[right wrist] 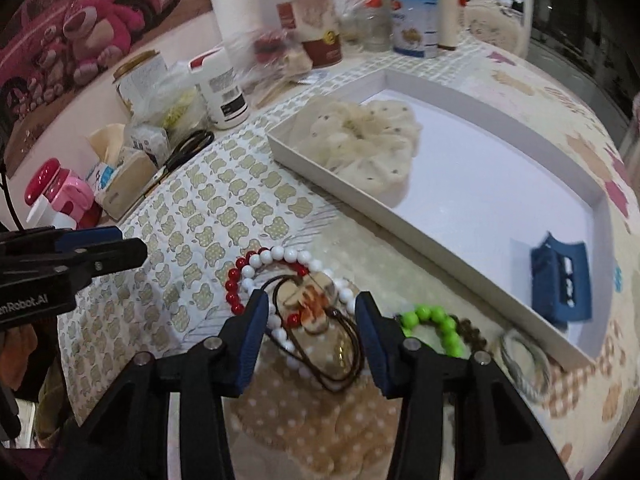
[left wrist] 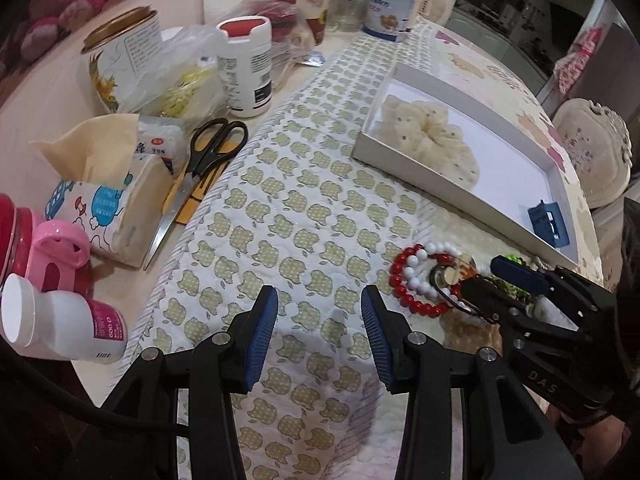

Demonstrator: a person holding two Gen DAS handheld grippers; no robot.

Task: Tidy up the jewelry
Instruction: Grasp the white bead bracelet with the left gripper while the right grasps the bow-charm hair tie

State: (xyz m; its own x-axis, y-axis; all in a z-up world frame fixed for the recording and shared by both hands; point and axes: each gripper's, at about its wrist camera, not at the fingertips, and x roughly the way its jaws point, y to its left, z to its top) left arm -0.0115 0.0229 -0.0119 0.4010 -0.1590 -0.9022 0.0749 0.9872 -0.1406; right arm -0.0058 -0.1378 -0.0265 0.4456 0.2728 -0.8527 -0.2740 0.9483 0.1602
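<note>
Left wrist view: left gripper at bottom centre, jaws apart over bare quilt, nothing between. Right gripper at right edge, tips down at the bead pile, just below the white tray. Scrunchie and blue clip inside the tray; scissors and bottles at upper left. Right wrist view: right gripper at lower centre, jaws parted, straddled a corded pendant and red-and-white beads; pads not seen pressing. Green beads just right of them; tray above, at upper right. Left gripper at left edge, apart from the pile.
</note>
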